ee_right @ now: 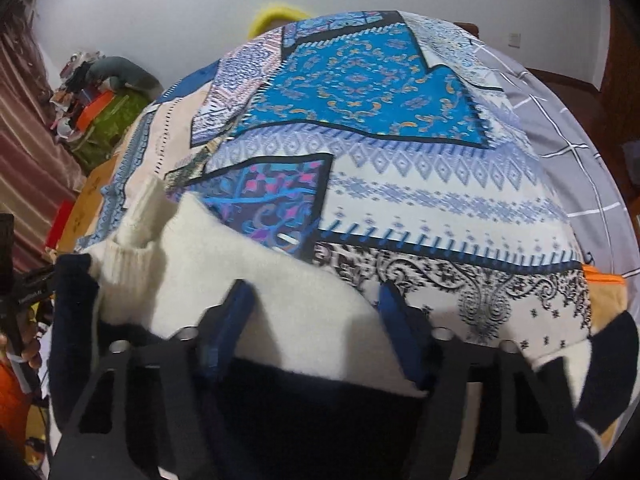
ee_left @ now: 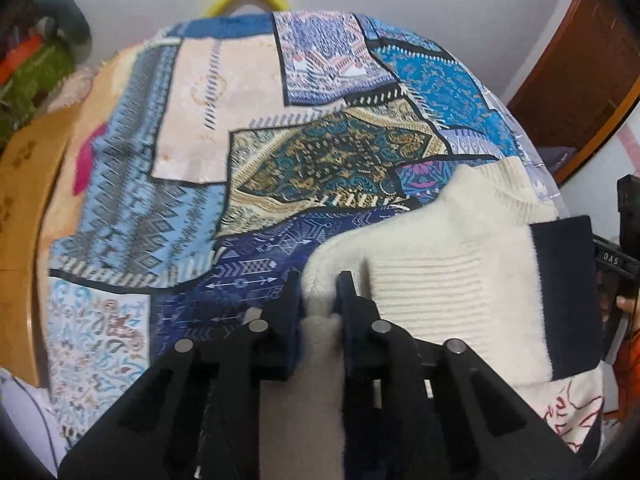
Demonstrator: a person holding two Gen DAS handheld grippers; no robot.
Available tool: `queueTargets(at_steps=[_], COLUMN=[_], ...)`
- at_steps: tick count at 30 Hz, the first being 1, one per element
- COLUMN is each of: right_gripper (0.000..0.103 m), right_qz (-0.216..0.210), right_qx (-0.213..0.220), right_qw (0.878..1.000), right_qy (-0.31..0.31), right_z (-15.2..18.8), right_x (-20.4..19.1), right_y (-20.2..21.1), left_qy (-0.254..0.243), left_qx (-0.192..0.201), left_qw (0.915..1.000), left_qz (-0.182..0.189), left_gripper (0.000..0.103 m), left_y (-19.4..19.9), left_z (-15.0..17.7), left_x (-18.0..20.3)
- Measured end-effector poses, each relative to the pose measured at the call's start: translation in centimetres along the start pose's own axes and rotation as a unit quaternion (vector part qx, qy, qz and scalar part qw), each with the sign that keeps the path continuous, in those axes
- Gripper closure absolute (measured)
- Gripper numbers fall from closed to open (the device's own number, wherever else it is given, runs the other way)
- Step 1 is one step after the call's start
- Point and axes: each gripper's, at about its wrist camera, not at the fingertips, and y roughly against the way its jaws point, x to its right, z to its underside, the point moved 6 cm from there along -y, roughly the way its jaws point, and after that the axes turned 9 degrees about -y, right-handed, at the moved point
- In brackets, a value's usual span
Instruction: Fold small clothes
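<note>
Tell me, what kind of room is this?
Probably a bedroom at home: a patchwork bedspread covers a bed, a curtain hangs alongside, and a cream sweater lies ready for folding.

Patchwork cloth [ee_left: 224, 184] is lying flat and bare beyond the cream sweater [ee_left: 460, 280], leaving room there; clutter pile [ee_right: 100, 92] is crowding its far-left edge, wall rising behind.

Black tongs [ee_left: 320, 296] with blue pads [ee_right: 236, 320], silver pins, orange sleeve [ee_right: 12, 392]

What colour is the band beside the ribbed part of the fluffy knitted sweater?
Dark navy band on the cream fluffy knitted sweater; clearest in the left wrist view.
</note>
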Motion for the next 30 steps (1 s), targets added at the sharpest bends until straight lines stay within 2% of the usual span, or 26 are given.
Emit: queueTargets(at_steps=[2, 3, 6, 8, 12, 14, 18, 21, 26, 30], right_gripper=[0.064, 0.073, 0.093, 0.093, 0.093, 0.092, 0.082, 0.081, 0.078, 0.060], right_qz=[0.002, 0.005, 0.025, 0.045, 0.049, 0.056, 0.058, 0.064, 0.033, 0.017], right_qx=[0.003, 0.005, 0.014, 0.026, 0.023, 0.024, 0.020, 0.022, 0.038, 0.062], right_qw=[1.000, 1.000, 0.999, 0.997, 0.998, 0.997, 0.998, 0.997, 0.998, 0.995], right_qy=[0.015, 0.023, 0.044, 0.051, 0.030, 0.037, 0.030, 0.032, 0.045, 0.075], right_z=[0.0, -0.1, -0.3, -0.7, -1.0, -0.8, -0.6, -0.5, -0.4, -0.1], right_x=[-0.6, -0.8, -1.1, -0.9, -0.4, -0.8, -1.2, -1.9, -4.6, -8.1], right_y=[0.0, 0.0, 0.2, 0.3, 0.1, 0.2, 1.2, 2.5, 5.5, 7.5], left_qy=[0.000, 0.001, 0.000, 0.004, 0.011, 0.017, 0.042, 0.043, 0.028, 0.027], left_qx=[0.006, 0.007, 0.004, -0.002, -0.019, -0.028, -0.009, 0.010, 0.031, 0.051], left_qw=[0.9998, 0.9997, 0.9977, 0.9966, 0.9945, 0.9951, 0.9959, 0.9956, 0.9940, 0.9925], left_qz=[-0.017, -0.024, -0.068, -0.083, -0.102, -0.094, -0.079, -0.083, -0.101, -0.108], left_gripper=[0.089, 0.089, 0.091, 0.091, 0.092, 0.091, 0.089, 0.089, 0.086, 0.080], left_y=[0.8, 1.0, 1.5, 1.3, 0.2, -0.3, 0.7, 2.3, 5.2, 8.0], left_z=[0.1, 0.1, 0.2, 0.3, 1.0, 1.4, 1.6, 1.5, 1.6, 1.9], left_x=[-0.1, -0.3, -1.5, -2.4, -3.7, -3.9, -4.3, -4.2, -4.0, -4.0])
